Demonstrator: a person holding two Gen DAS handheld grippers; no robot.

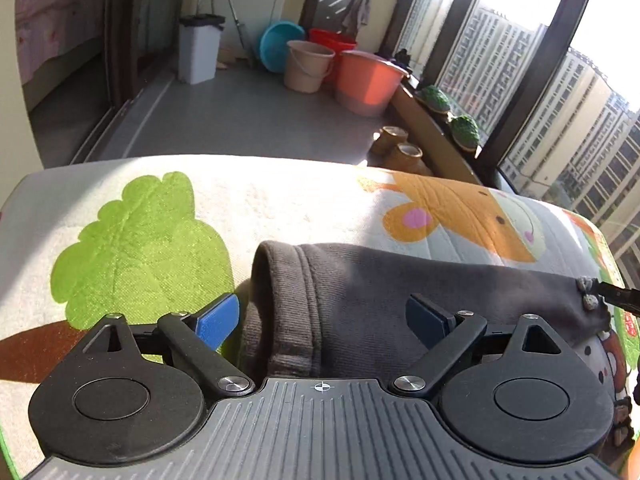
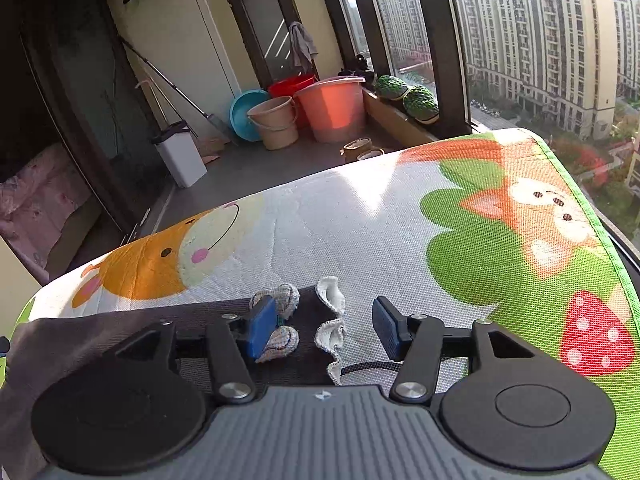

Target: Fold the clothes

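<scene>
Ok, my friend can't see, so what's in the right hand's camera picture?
The right tool hangs open over the end of a dark grey garment with small white trims, lying on a cartoon animal mat. Behind are buckets, a white bin and big windows.

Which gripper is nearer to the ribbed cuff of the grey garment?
Left. The left gripper stands open right over the ribbed cuff. The right gripper is at the garment's other end, open over the small white-edged trims.

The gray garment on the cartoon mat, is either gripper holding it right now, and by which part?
Neither. The left gripper stands open over the gray garment's ribbed cuff; the right gripper is open over its trimmed edge.
</scene>
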